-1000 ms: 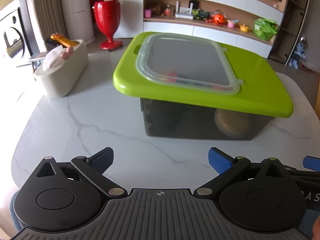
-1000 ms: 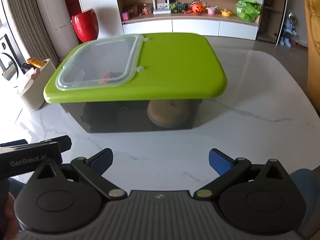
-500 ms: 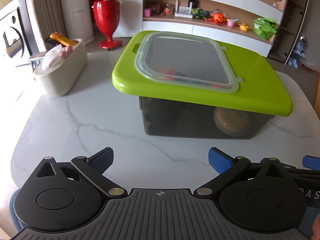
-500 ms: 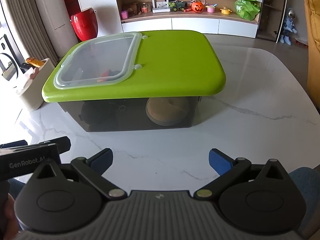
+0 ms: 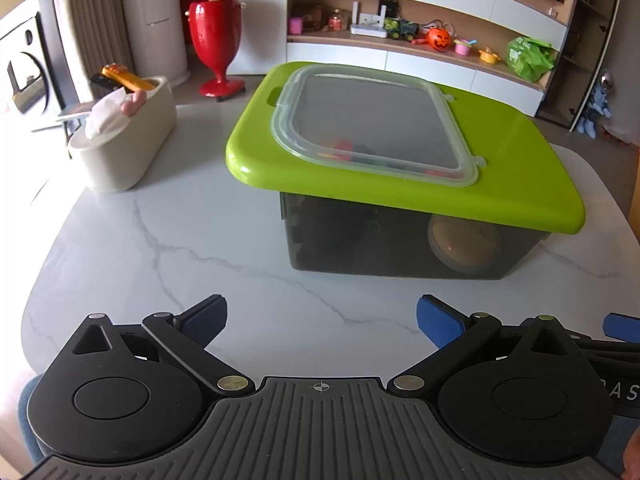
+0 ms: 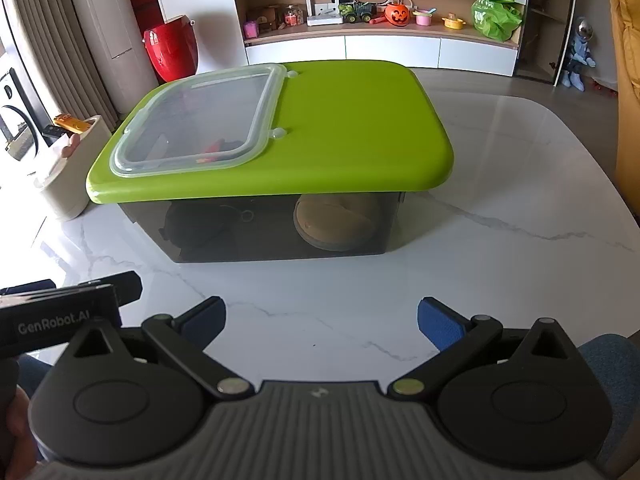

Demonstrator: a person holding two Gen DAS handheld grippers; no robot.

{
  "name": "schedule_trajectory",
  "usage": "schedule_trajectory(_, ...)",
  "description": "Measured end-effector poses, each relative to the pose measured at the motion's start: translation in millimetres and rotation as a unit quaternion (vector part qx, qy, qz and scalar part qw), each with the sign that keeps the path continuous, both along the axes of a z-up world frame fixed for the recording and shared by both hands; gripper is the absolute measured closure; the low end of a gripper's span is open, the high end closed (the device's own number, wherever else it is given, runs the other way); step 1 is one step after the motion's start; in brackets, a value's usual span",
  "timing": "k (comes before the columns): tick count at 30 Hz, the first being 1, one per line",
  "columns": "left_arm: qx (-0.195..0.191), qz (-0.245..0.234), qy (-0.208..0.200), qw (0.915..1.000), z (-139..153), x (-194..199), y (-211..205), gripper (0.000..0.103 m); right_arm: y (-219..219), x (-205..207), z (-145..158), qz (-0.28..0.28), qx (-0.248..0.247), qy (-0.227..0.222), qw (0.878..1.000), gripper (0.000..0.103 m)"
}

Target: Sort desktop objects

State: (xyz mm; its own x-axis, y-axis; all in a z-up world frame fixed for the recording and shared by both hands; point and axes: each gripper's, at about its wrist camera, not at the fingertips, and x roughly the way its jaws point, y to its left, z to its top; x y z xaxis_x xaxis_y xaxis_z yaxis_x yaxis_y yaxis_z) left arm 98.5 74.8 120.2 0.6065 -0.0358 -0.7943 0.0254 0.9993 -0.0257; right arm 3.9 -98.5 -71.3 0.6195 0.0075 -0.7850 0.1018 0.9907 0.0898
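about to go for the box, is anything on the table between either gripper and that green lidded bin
Nothing visible. Bare marble table lies between the open left gripper and the storage bin, and between the open right gripper and the bin. The cream tissue holder stands off to the left of the bin, clear of both paths.

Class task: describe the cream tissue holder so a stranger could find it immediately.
Start at the marble table and its big green-lidded storage box. Look to the box's left, near the table's edge: the cream tissue holder stands apart, with white tissue poking out on top.
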Motion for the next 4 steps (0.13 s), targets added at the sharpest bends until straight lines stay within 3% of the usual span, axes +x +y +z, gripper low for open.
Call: schedule_trajectory(4,0.004,0.002,-0.006,1.0,1.0,-1.6,-0.1,0.0,0.7,0.2,-0.8,0.001,0.001,0.001,1.0,0.0)
